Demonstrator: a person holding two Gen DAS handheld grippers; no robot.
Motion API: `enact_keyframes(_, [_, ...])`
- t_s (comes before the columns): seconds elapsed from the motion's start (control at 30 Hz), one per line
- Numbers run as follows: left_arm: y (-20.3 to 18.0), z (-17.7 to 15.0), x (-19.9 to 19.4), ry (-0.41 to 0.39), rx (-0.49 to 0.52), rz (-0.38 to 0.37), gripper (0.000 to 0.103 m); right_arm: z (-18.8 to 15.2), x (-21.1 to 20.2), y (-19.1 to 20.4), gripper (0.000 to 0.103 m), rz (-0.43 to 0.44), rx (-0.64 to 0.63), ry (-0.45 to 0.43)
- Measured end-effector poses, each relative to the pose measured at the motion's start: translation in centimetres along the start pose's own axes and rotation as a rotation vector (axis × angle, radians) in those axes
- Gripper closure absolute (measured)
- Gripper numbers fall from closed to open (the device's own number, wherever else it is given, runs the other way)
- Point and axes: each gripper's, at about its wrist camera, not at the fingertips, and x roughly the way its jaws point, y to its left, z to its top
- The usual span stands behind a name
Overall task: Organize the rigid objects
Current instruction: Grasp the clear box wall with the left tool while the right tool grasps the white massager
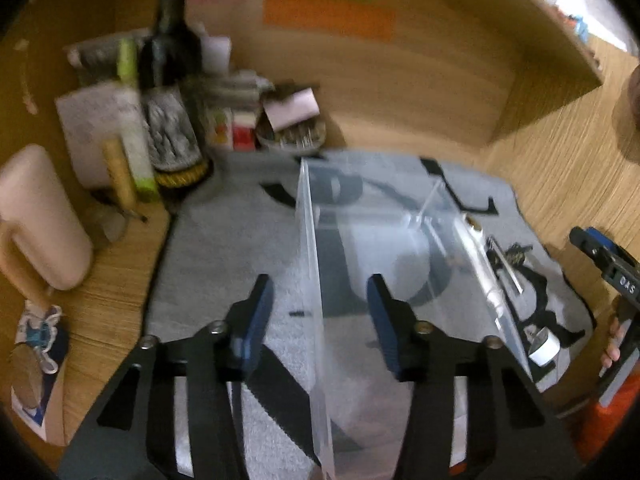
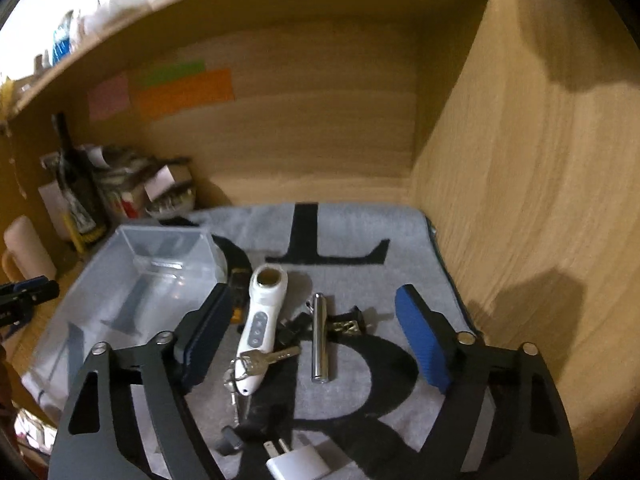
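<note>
Wooden shelving walls in a grey mat (image 2: 404, 224) printed with black letters, and the clutter sits in the left corner: a dark bottle (image 1: 170, 92), boxes, a pale mug (image 1: 40, 216). At centre left of the right wrist view stands an empty clear plastic bin (image 2: 160, 264). Just right of it lie a white handheld device (image 2: 260, 320), a key (image 2: 268, 358) resting against it, a metal cylinder (image 2: 319, 340), and at the bottom edge a white plug adapter (image 2: 296, 464).

The left gripper (image 1: 320, 320) tilts steeply down with its jaws part open, straddling the bin's near wall without visibly pressing it. If they close off-centre on that thin, slick wall, the bin could tip or skid into the items beside it.

The right gripper (image 2: 316, 340) angles down over the device and cylinder, jaws wide and holding nothing. Closing here could catch both at once, or drag the key along.
</note>
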Motion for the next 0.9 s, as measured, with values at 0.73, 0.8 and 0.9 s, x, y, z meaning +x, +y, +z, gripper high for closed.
enact_keyframes(0.73, [1.0, -0.3, 4.5, 0.160, -0.039, -0.080, 0.091, 0.0, 14.7, 4.1, 0.049, 0.096, -0.076, 0.453])
enact_keyframes(0.8, [1.0, -0.2, 4.5, 0.162, -0.036, -0.087, 0.091, 0.1, 15.6, 4.1, 0.050, 0.107, -0.059, 0.470])
enact_keyframes(0.9, [1.0, -0.2, 4.5, 0.162, -0.036, -0.090, 0.091, 0.0, 16.9, 4.6, 0.062, 0.119, -0.065, 0.504])
